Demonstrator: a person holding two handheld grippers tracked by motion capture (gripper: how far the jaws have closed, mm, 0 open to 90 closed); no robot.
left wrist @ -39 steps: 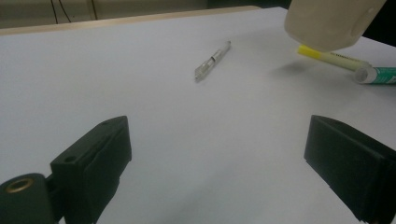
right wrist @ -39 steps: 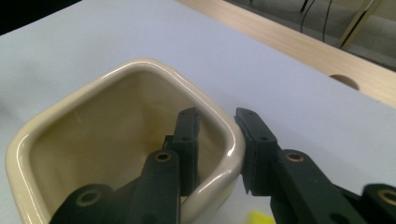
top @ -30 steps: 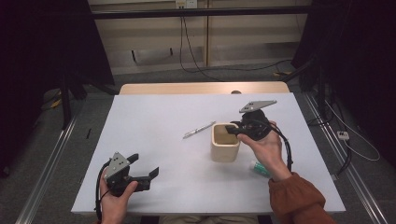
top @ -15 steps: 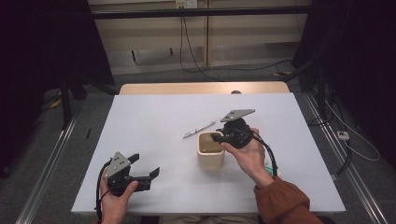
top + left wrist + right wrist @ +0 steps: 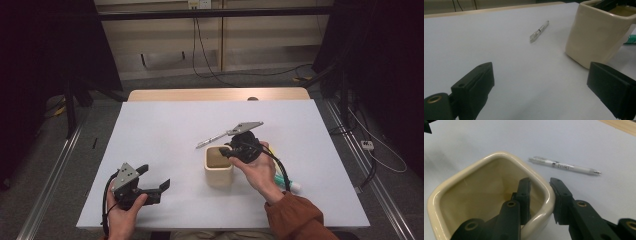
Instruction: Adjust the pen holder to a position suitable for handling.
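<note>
A cream square cup stands near the middle of the white table. My right gripper is shut on its far right rim. In the right gripper view, one jaw is inside the cup and the other outside, with the right gripper clamping the wall. A clear pen lies just beyond the cup, also seen as the pen. My left gripper rests open at the front left, nothing between its jaws. From the left gripper, the cup is ahead right and the pen farther off.
A teal and white tube lies on the table under the right forearm; its end, the tube, peeks out behind the cup. Beyond the table's far wooden edge are floor cables and dark stands.
My right gripper has dragged the cup left and toward the person, away from the pen. The left gripper has stayed in place, open.
</note>
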